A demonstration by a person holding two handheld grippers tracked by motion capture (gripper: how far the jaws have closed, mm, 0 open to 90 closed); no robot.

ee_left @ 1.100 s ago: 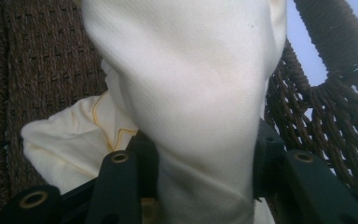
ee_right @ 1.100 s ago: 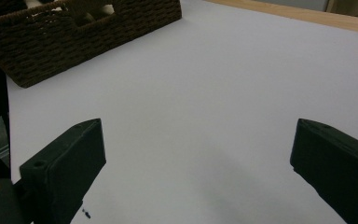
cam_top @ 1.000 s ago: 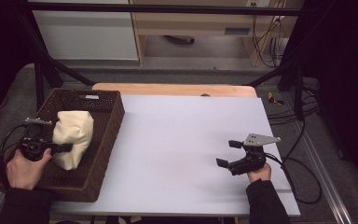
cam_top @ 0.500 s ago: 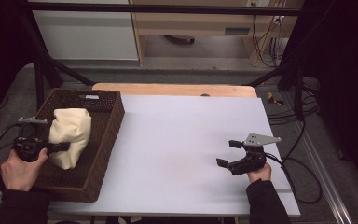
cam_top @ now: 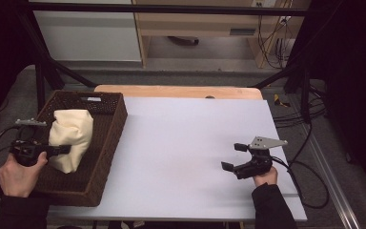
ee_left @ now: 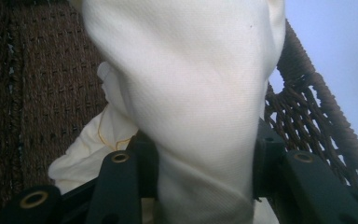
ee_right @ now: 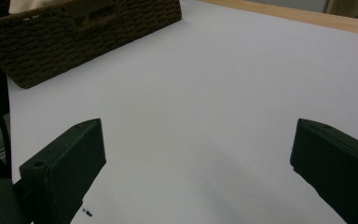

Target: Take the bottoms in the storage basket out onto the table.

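Note:
A cream cloth (cam_top: 70, 138) is bunched up inside a dark brown wicker basket (cam_top: 102, 157) at the table's left. My left gripper (cam_top: 64, 150) reaches in over the basket's left rim and is shut on the cloth; in the left gripper view both black jaws pinch a thick fold of the cloth (ee_left: 200, 112), with the woven basket wall (ee_left: 42, 93) behind it. My right gripper (cam_top: 232, 157) rests low over the white table (cam_top: 181, 143) at the right, its jaws wide apart with nothing between them. The right gripper view looks across the table towards the basket (ee_right: 74, 32).
A strip of wooden tabletop (cam_top: 176, 91) shows along the far edge of the white surface. Black frame bars (cam_top: 43, 76) stand at the back left and right. Cables (cam_top: 305, 186) trail off the right side of the table.
My left gripper and the cloth have shifted slightly left and up inside the basket. The right gripper has stayed in place.

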